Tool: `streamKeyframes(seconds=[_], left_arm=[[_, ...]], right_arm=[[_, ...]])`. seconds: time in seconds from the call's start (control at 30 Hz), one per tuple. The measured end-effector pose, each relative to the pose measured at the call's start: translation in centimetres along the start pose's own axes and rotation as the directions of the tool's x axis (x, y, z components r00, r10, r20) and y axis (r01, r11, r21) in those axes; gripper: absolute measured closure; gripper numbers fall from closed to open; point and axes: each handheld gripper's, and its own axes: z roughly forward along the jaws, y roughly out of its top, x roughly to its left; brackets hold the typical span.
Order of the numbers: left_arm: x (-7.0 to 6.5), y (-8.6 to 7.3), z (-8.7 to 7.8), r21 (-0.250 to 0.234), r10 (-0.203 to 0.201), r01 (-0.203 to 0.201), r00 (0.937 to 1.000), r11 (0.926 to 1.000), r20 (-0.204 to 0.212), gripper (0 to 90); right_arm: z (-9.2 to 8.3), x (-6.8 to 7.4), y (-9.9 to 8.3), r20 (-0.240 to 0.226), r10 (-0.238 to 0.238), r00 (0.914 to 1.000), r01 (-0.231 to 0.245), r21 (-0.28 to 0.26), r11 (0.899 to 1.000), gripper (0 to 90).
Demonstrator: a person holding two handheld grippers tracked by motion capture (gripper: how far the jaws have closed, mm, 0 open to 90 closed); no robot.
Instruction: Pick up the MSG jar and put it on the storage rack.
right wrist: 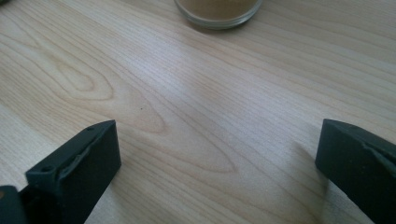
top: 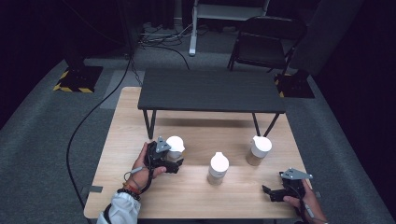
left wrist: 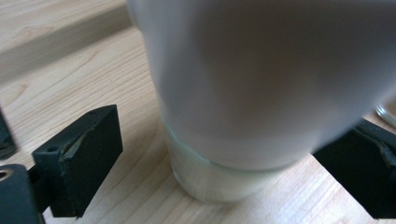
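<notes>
Because the wooden surface (top: 196,196) is the largest thing in play, it is taken first: it carries three white-capped jars in a loose row, w/ a small dark table (top: 210,89) standing across its far half (probably a shelf or barrier for the work, though that is a guess). Beyond it, a folding chair (top: 264,44) and cables are seen on the grey floor.

The jars are spaced well apart, presumably so that each can be approached from the side w/o the others being knocked. The left jar (top: 175,148) is the one being worked on; in the left gripper view it (left wrist: 261,93) is seen upright on the wood, close up and blurred, its glass base clear below the white cap. The middle jar (top: 218,168) and right jar (top: 258,150) stand untouched; brownish contents are visible in both.

The left tool (top: 173,164) is held level and low, so that the jaws straddle the left jar's lower body rather than its cap. The jaws are set wide; a gap is visible on the left side, the right pad is hidden behind the cap, so no grip is judged yet.

The right tool (top: 270,192) is parked near the right front corner, jaws wide apart over bare wood (nothing betw. them), apparently kept out of the way.
</notes>
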Motion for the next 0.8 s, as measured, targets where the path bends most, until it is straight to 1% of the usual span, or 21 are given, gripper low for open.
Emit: streamKeyframes(seconds=[0.13, 0.17, 0.23, 0.27, 0.3, 0.37, 0.4, 0.43, 0.47, 0.57, 0.7, 0.8], left_arm=[[0.1, -0.2, 0.4, -0.013, 0.001, -0.001, 1.0000, 0.9999, 0.002, 6.1], [0.0, -0.3, 0.4, -0.022, -0.006, 0.006, 1.0000, 0.9997, -0.002, 6.8], [0.2, -0.6, 0.4, -0.046, -0.014, 0.014, 0.9999, 0.9989, 0.005, 11.4], [0.2, -0.7, 0.3, -0.055, -0.012, 0.013, 0.9999, 0.9984, 0.006, 12.3], [0.1, -0.8, 0.2, -0.063, -0.009, 0.009, 0.9999, 0.9980, 0.005, 14.1], [-0.1, -0.8, 0.1, -0.071, 0.011, -0.010, 0.9999, 0.9974, 0.007, 21.2], [-0.2, -0.8, 0.0, -0.072, 0.023, -0.022, 0.9997, 0.9971, 0.004, 23.9], [-0.3, -0.7, -0.1, -0.077, 0.029, -0.029, 0.9996, 0.9966, 0.003, 28.5], [-0.5, -0.6, -0.1, -0.074, 0.034, -0.034, 0.9994, 0.9966, -0.005, 30.0], [-0.8, -0.4, -0.1, -0.070, 0.043, -0.044, 0.9989, 0.9966, -0.017, 30.1], [-1.2, -0.2, -0.3, -0.066, 0.043, -0.045, 0.9986, 0.9969, -0.031, 30.2], [-1.5, 0.1, -0.4, -0.059, 0.053, -0.055, 0.9980, 0.9968, -0.035, 30.2]], right_arm=[[0.0, 0.0, 0.0, 0.000, 0.000, 1.0000, 0.000, 0.000, 1.000, 0.0], [0.0, 0.0, 0.0, 0.000, 0.000, 1.0000, 0.000, 0.000, 1.000, 0.0], [0.0, 0.0, 0.0, 0.000, 0.000, 1.0000, 0.000, 0.000, 1.000, 0.0], [0.0, 0.0, 0.0, 0.000, 0.000, 1.0000, 0.000, 0.000, 1.000, 0.0], [0.0, 0.0, 0.0, 0.000, 0.000, 1.0000, 0.000, 0.000, 1.000, 0.0], [0.0, 0.0, 0.0, 0.000, 0.000, 1.0000, 0.000, 0.000, 1.000, 0.0], [0.0, 0.0, 0.0, 0.000, 0.000, 1.0000, 0.000, 0.000, 1.000, 0.0], [0.0, 0.0, 0.0, 0.000, 0.000, 1.0000, 0.000, 0.000, 1.000, 0.0], [0.0, 0.0, 0.0, 0.000, 0.000, 1.0000, 0.000, 0.000, 1.000, 0.0], [0.0, 0.0, 0.0, 0.000, 0.000, 1.0000, 0.000, 0.000, 1.000, 0.0], [0.0, 0.0, 0.0, 0.000, 0.000, 1.0000, 0.000, 0.000, 1.000, 0.0], [0.0, 0.0, 0.0, 0.000, 0.000, 1.0000, 0.000, 0.000, 1.000, 0.0]])
